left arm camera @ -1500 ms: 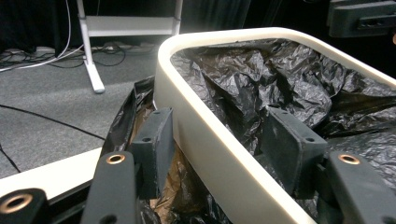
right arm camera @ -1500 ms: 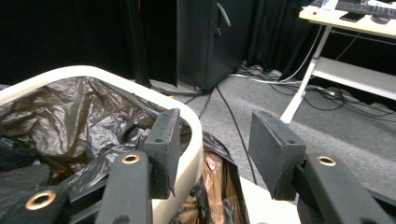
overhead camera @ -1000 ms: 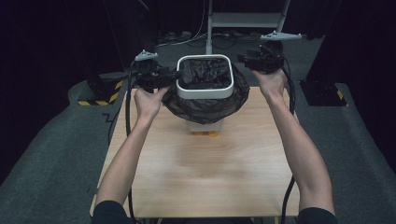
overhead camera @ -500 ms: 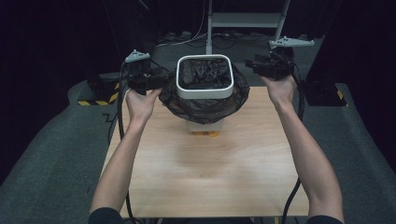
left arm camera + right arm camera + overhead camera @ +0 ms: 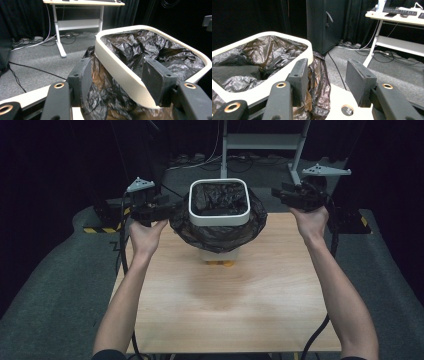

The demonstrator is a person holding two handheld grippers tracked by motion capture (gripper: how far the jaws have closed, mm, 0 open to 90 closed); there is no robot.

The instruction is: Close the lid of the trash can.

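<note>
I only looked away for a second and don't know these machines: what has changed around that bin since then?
Both tongs have drawn outward from the white bin: the left tongs a little to the left, the right tongs farther right, now clear of the black bag. Both stand open and hold nothing. Bin, bag and table stayed as they were.

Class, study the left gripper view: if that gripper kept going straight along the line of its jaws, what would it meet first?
Most likely the bin's white rim and the black bag draped under it: both lie between the open jaws of the left gripper, the rim nearer the right-hand jaw. Whether anything touches already is unclear.
</note>
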